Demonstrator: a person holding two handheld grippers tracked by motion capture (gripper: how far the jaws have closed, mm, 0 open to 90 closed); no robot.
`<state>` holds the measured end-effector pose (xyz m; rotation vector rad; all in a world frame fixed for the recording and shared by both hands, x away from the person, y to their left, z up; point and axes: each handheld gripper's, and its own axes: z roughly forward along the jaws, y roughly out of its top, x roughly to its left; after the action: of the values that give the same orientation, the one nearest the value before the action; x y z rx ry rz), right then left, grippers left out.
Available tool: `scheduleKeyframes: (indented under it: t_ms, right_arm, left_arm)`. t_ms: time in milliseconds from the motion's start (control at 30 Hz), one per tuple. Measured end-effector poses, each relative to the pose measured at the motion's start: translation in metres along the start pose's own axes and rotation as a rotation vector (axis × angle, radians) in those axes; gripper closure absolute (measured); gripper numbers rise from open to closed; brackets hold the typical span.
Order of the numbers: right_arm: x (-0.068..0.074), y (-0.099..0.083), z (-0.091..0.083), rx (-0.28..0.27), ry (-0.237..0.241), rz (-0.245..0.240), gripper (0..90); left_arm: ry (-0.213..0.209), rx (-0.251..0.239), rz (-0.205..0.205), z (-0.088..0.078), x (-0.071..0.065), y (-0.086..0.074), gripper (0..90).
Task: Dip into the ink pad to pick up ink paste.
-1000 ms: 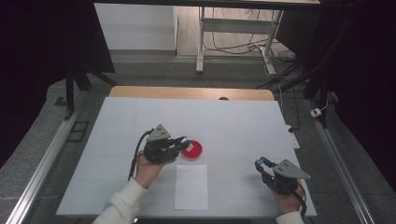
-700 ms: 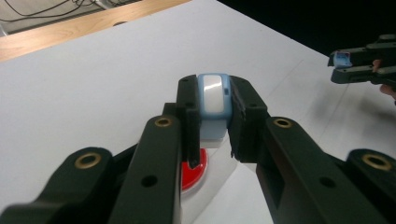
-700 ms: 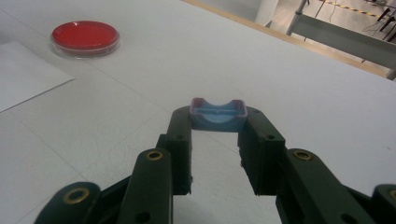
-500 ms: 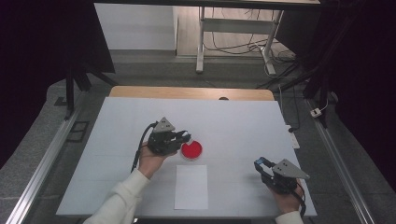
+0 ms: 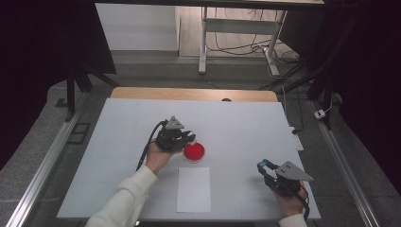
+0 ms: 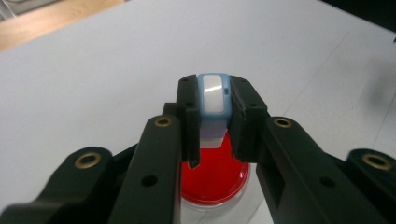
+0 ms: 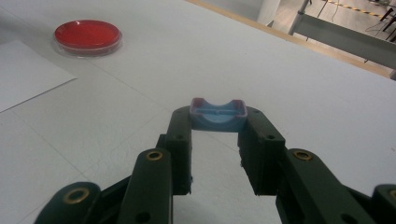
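A red round dish (image 5: 194,151) with a clear rim lies at mid table. My left gripper (image 5: 188,137) hovers at its far left edge. In the left gripper view its jaws are shut on a small light-blue and white piece (image 6: 214,91), held upright between the fingertips (image 6: 187,100), with the red dish (image 6: 215,179) just below and behind them. My right gripper (image 5: 263,168) rests at the near right of the table, shut on a small blue tray-shaped piece (image 7: 218,115) with a purplish rim. From there the dish (image 7: 88,35) lies far off to the left.
A white sheet of paper (image 5: 194,189) lies near the front edge, just this side of the dish. The white table (image 5: 246,123) ends in a wooden strip (image 5: 189,93) at the back. Metal rails run along both sides.
My left hand has carried its gripper away from the person and slightly right, so the tips now hang at the dish's far left edge. The right gripper has stayed where it was.
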<state>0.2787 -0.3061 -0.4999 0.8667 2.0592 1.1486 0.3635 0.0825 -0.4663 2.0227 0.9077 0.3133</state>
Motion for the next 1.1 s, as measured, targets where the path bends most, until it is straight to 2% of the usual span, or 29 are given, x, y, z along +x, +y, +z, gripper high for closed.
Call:
scheduleKeyframes:
  t_ms: [600, 1100]
  right_arm:
    - [0.0, 0.0, 0.0, 0.003, -0.004, -0.001, 65.3]
    - [0.0, -0.001, 0.001, 0.007, -0.002, -0.005, 65.3]
  left_arm:
    - [0.005, 0.07, 0.014, 0.016, 0.0, -0.007, 75.4]
    - [0.019, 0.097, 0.008, 0.025, 0.003, -0.01, 75.4]
